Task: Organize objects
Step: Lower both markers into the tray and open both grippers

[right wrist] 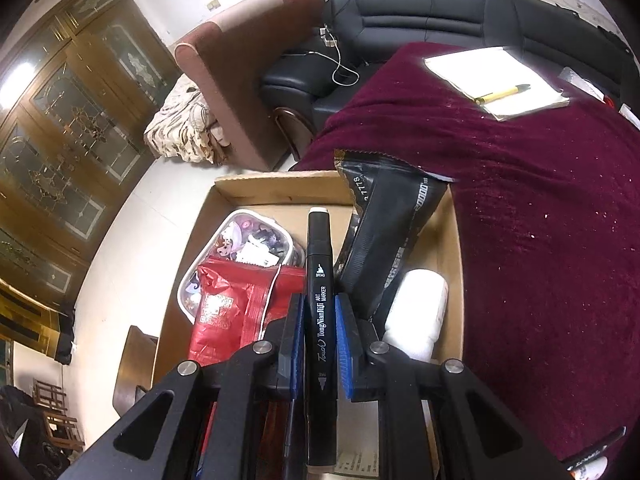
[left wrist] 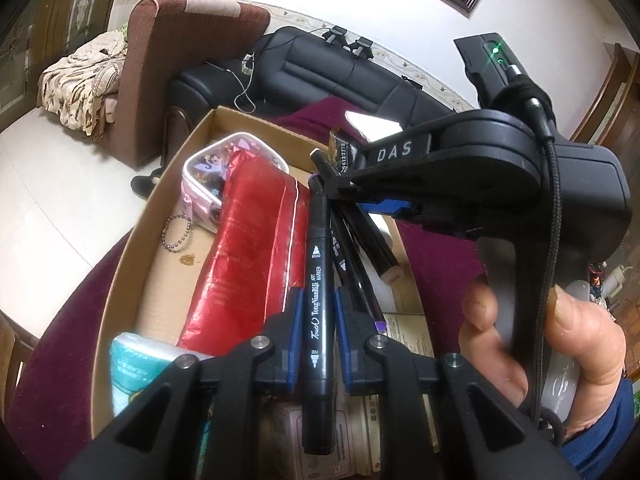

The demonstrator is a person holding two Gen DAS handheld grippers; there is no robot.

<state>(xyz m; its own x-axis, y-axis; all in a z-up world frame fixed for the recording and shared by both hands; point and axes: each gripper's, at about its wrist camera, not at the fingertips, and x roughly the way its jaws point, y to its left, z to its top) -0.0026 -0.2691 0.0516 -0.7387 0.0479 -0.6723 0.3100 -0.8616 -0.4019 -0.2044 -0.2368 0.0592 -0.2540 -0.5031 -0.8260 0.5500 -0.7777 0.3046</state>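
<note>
The left tongs [left wrist: 316, 330] were closed on a black marker [left wrist: 318, 304], its barrel clamped between the blue pads and reading "Touch TongNianRiJi ART MARKER", with "BROAD" under a small nib symbol toward the far end. The right tongs [right wrist: 316, 338] gripped a second black marker [right wrist: 320, 320] the same way, with the same lettering, "BROAD" toward the far end and "FINE" toward the near end. Both markers hung over an open cardboard box [left wrist: 132, 256] that sat on a desk [right wrist: 540, 240] covered in dark red cloth.

In the left view the right tongs [left wrist: 340, 184] showed from the side, their arm marked "DAS", held by a hand [left wrist: 560, 344] in a blue sleeve; their tip met the far end of the left marker, and more black pens [left wrist: 360, 252] lay below, partly hidden.

Inside the box lay a red foil packet [left wrist: 248, 248] whose print was too faint to read, a clear pouch [right wrist: 248, 240] with cartoon figures and a bead chain, a black packet [right wrist: 384, 248] showing the digits "7778", cut off at the edge, and a white cylinder [right wrist: 420, 308] half covered by the tongs. Printed sheets at the box's near end were too blurred to read. A notepad [right wrist: 492, 80] with a yellow pen lay farther off on the desk.
</note>
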